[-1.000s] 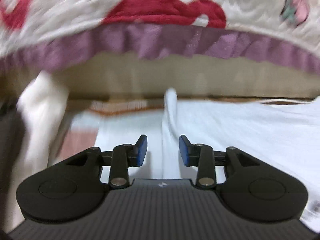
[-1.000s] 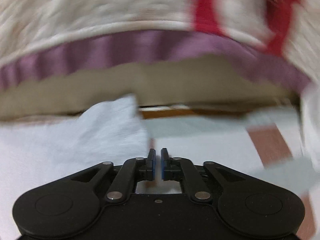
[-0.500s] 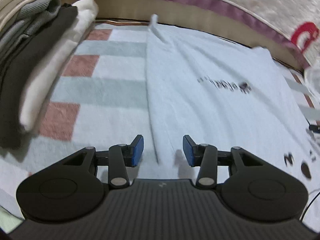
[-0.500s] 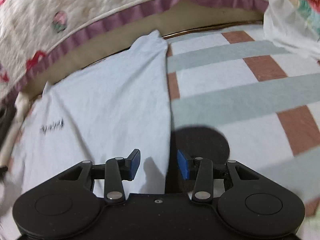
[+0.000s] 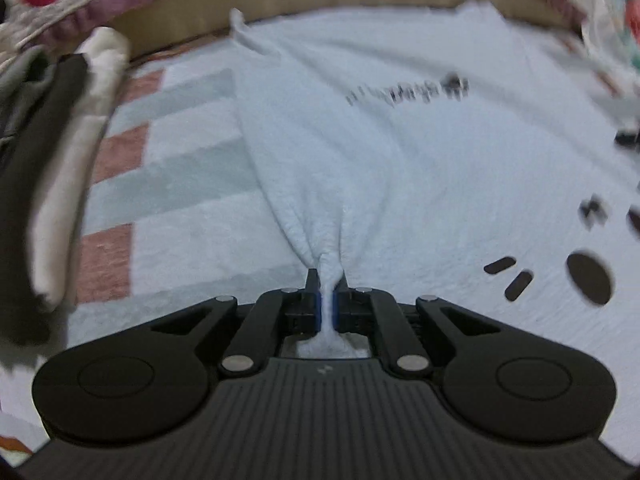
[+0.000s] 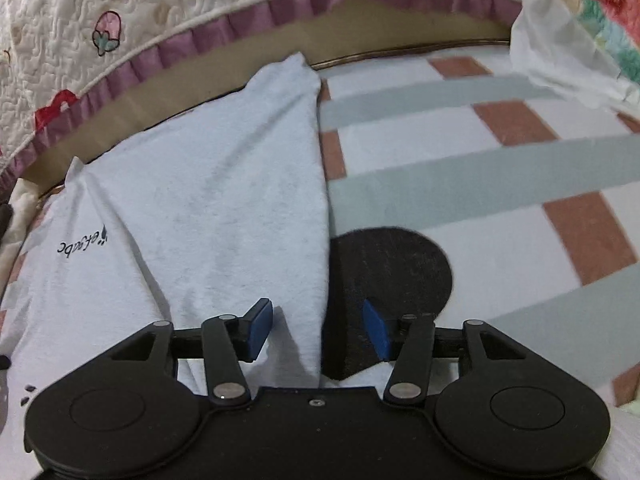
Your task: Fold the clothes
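Note:
A pale blue-white T-shirt point(image 5: 400, 160) with dark lettering lies spread on a checked blanket point(image 5: 176, 184). My left gripper point(image 5: 328, 280) is shut on the shirt's near left edge, and the cloth bunches into a ridge between the blue pads. In the right wrist view the same shirt point(image 6: 224, 184) runs up to a pointed corner. My right gripper point(image 6: 316, 316) hovers low over its right edge with the jaws opening. The edge lies between the pads, and neither pad presses on it. A dark round patch point(image 6: 392, 264) lies just right of that edge.
A stack of folded clothes point(image 5: 48, 160), dark and cream, lies at the left. A quilt with a purple frill point(image 6: 120, 8) hangs along the far side. A white bag or pillow point(image 6: 560, 40) sits at the far right. The checked blanket point(image 6: 480, 152) stretches to the right.
Both grippers swung away from the quilt to the shirt's near edges. The left jaws closed on the shirt edge and gathered it. The right jaws spread wider.

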A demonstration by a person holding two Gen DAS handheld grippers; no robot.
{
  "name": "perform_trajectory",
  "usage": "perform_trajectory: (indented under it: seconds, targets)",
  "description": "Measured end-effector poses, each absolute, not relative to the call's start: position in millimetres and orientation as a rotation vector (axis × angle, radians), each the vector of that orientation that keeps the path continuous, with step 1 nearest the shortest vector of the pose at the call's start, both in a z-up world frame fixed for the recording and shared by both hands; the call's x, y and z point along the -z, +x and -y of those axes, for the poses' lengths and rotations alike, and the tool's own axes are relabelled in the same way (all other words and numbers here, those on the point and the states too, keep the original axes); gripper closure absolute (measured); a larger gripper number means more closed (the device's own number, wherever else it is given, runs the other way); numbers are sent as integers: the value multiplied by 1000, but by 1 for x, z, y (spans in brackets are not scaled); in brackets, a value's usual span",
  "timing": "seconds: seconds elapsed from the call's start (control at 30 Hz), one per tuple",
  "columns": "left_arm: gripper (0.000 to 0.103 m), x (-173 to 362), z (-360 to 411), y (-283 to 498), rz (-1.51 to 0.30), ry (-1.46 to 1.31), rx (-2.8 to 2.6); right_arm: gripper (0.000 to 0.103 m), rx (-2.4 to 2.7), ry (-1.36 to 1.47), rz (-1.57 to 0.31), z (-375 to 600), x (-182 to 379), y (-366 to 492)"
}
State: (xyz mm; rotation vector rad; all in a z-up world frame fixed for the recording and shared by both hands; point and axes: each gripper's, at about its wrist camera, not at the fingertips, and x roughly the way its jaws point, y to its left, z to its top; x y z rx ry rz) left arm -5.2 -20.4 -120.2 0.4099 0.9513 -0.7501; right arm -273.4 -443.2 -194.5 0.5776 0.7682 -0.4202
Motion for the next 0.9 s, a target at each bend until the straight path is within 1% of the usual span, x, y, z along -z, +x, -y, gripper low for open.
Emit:
perform_trajectory:
  seconds: [0.03,0.07,0.2,0.27,0.3,0.47,0.53,0.63,0.67,0.7,0.73,0.77,0.8,0.83,0.87,0.9]
  targets:
    - [99,114,12,-4,-950,372,751,55,389,581,-760,444,195,-274]
    - [99,109,4,-2,-951,340,751,97,354,582,-752,444,195,-274]
    - [99,103,-12,-2,-961,305,730,99,346,489,-685,439,182,-280]
    - [99,103,-17,-1,-972,302,721,100,386,514,-620,444,174,-288]
    - [99,104,-20,1,-982,297,716,100,404,512,-611,446,173,-290]
    - [99,121,-21,8,-1042,321,693,100,415,398,-723,437,188,-271]
    - [98,129,-17,11,-1075,342,691,100,445,401,-762,437,192,-267]
    - [98,138,-11,12,-1115,380,677,99,536,370,-770,436,184,-279]
    - [97,139,-11,12,-1118,387,674,95,571,381,-753,438,177,-291]
    - [95,139,-11,11,-1122,393,671,88,606,396,-731,441,168,-305]
    - [95,140,-12,11,-1125,392,670,88,616,440,-693,446,159,-322]
    - [94,140,-14,13,-1136,383,672,79,615,480,-668,448,152,-341]
    - [94,139,-17,15,-1152,367,674,65,613,517,-648,450,147,-361]
    - [94,137,-20,19,-1171,355,678,59,611,554,-627,451,141,-381]
    - [94,136,-23,22,-1190,344,682,55,608,591,-606,452,136,-401]
    - [93,133,-26,25,-1205,338,686,54,609,614,-601,450,133,-422]
